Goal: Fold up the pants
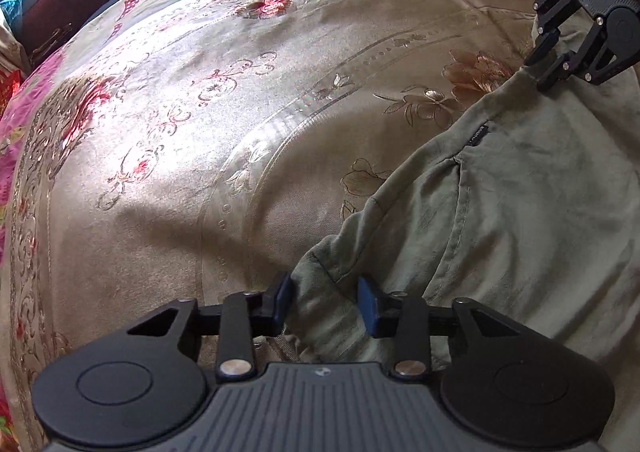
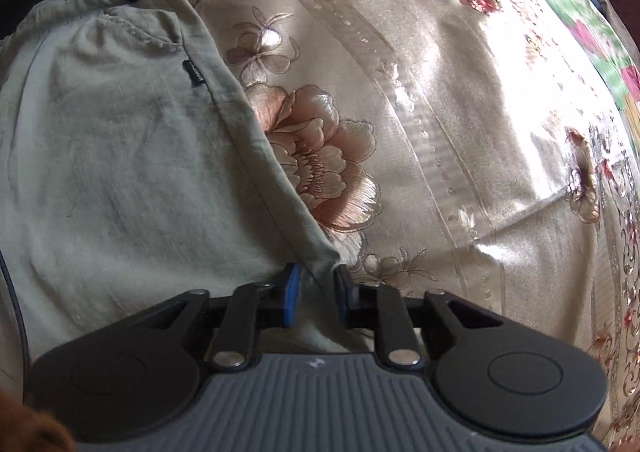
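Blue pads of my left tool sit at 6 o'clock with bunched fabric of the pants between them, jaws set apart; whether they pinch it, I can't tell. My right tool looks clenched on a corner at 6 o'clock. Olive pants lie on the floral bed cover, spread toward 3 o'clock in the left view. Label tab shows. My judgement: early or mid fold, both edges gripped, the fold itself not yet laid down.
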{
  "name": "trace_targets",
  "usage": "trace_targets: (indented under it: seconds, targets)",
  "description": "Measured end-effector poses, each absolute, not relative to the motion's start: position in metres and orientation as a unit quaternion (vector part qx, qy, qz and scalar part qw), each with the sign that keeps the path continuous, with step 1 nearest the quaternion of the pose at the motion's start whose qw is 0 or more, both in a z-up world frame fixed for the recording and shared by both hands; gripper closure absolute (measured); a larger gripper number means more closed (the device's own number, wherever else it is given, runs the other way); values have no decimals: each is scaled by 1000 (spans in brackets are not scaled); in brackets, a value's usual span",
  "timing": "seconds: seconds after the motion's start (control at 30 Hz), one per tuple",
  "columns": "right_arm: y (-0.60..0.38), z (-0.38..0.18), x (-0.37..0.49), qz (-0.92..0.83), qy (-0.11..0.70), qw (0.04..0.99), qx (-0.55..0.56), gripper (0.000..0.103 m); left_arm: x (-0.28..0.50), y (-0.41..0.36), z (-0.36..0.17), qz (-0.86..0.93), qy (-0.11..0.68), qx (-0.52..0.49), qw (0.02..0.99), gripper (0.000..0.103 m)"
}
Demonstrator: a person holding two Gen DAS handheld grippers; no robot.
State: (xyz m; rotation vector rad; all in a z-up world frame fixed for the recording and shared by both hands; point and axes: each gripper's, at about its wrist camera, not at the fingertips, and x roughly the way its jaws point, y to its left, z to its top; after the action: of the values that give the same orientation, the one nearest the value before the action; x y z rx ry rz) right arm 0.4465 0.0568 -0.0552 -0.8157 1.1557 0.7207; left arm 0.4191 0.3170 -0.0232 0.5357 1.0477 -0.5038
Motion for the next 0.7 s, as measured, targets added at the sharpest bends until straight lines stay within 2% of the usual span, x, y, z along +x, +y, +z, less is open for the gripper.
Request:
trace_targets:
  seconds: [0.03,0.13,0.3,0.37,0.47,0.57,0.7]
  targets:
    - [60,-52,443,317,516,702,-375,101,418,315,-22,-236,488,254,801,68]
    - [58,-35,430,294,498,720,-383,102,406,310,-15,-232,470,282,804,75]
    - [53,34,383,287,462,760,-355,102,359,313,31,-229,424,275,832,77]
    - [54,68,346,293,456,770,-338,102,326,317,55,-227,413,274,838,81]
    - [54,93,279,317,474,759,-314,102,260,329,86,-221,420,262,840,81]
    - [55,79,211,338,517,734,-283,102,195,335,90,-209,451,246,832,81]
    - [59,12,152,344,587,700,-219,101,136,333,53,-178,488,228,823,81]
